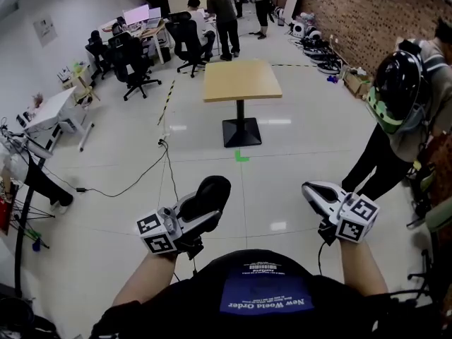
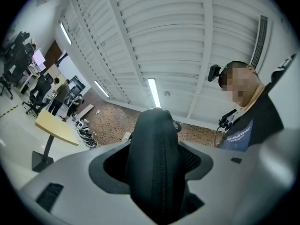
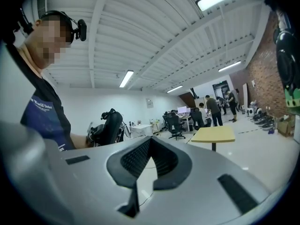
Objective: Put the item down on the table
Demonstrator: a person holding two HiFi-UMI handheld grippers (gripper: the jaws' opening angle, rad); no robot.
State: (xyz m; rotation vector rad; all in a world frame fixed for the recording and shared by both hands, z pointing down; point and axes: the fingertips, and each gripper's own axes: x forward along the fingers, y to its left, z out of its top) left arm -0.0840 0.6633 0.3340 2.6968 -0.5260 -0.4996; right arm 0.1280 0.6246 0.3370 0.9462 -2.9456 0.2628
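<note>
Head view: left hand-held gripper (image 1: 203, 209) is low at left, in front of the person's dark shirt (image 1: 265, 295), its jaws spread wide around a black zippered pouch (image 1: 210, 191). The pouch sticks up and forward past the jaw tips, in the air above the pale floor (image 1: 282, 161). Right hand-held gripper (image 1: 316, 191) is low at right, level with the left one and well apart from it. A square wooden surface (image 1: 242, 80) on a black pedestal stands ahead, well apart from both, its top bare. A second person (image 1: 406, 111) stands at the right edge; others are at desks in the far background.

Left gripper view: the pouch fills the gap between the jaws, zipper running up its middle, pads pressing it from both sides. The wooden surface is seen far left.

Right gripper view: jaws pressed together at the tips, nothing between them. The wooden surface lies beyond, to the right; the pouch in the left hand-held gripper shows at left
</note>
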